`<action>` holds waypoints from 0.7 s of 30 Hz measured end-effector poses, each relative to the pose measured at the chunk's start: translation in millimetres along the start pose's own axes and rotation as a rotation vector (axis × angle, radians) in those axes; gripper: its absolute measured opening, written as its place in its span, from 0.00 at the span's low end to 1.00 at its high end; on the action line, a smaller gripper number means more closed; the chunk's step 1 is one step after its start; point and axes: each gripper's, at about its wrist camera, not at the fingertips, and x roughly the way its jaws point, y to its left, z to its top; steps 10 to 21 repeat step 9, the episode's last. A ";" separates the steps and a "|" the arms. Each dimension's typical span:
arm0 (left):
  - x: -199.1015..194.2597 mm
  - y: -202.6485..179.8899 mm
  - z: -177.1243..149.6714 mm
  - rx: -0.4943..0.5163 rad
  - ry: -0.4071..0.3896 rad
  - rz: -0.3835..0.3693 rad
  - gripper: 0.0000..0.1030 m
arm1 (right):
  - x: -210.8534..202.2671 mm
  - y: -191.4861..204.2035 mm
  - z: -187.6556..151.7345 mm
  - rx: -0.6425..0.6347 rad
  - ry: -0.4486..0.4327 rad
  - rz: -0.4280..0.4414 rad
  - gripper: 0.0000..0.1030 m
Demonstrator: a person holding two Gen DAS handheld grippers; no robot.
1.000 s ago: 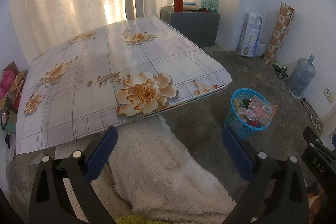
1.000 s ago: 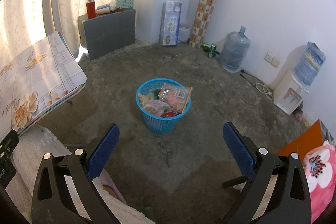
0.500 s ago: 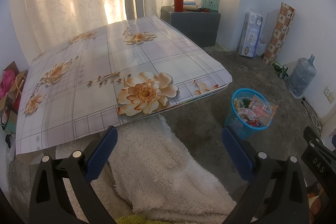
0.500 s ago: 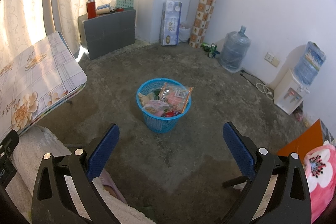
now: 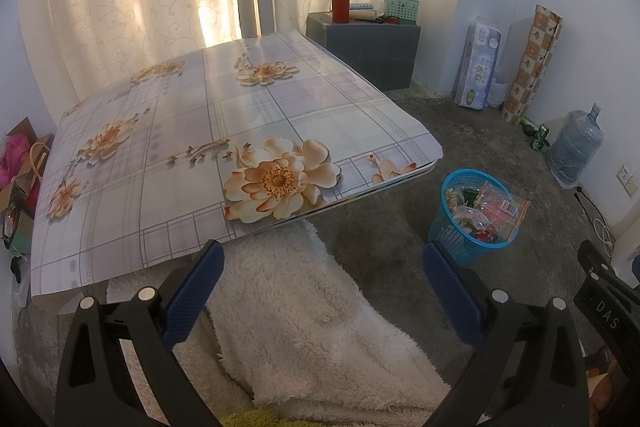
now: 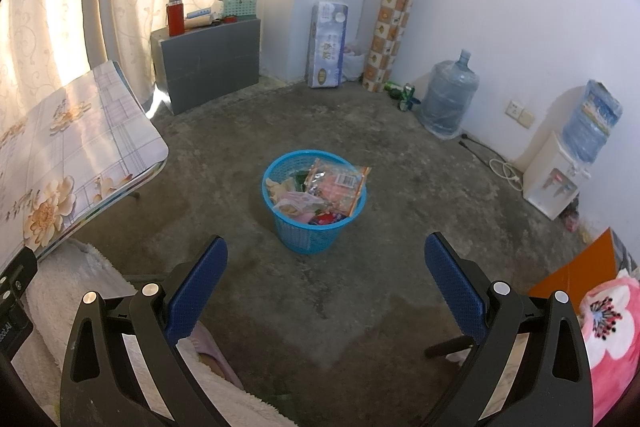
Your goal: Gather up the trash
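Note:
A blue mesh trash basket (image 6: 316, 227) stands on the concrete floor, filled with snack wrappers (image 6: 338, 183). In the left wrist view the same basket (image 5: 464, 247) sits right of the low table (image 5: 160, 203), whose flowered cloth carries nothing. My right gripper (image 6: 326, 279) hovers open, short of the basket, with nothing between its blue pads. My left gripper (image 5: 320, 283) is open too, held over a white fluffy rug (image 5: 304, 327) in front of the table's near edge. Part of the right gripper's body (image 5: 608, 311) shows at the right edge of the left view.
A grey cabinet (image 6: 212, 59) with a red flask stands by the curtains. Along the wall are a tissue pack (image 6: 326, 43), a patterned roll (image 6: 390, 31), a water jug (image 6: 448, 103) and a dispenser (image 6: 554, 175). A pink flowered cushion (image 6: 604, 331) lies at the right.

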 end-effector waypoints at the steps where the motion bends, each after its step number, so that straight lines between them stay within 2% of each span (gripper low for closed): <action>1: 0.2 0.1 0.5 -0.001 0.001 0.001 0.95 | -0.1 0.2 -1.0 0.001 0.000 -0.002 0.92; 21: -0.3 -0.2 0.1 0.000 0.001 -0.001 0.95 | -0.9 3.1 -0.9 0.002 0.001 -0.004 0.92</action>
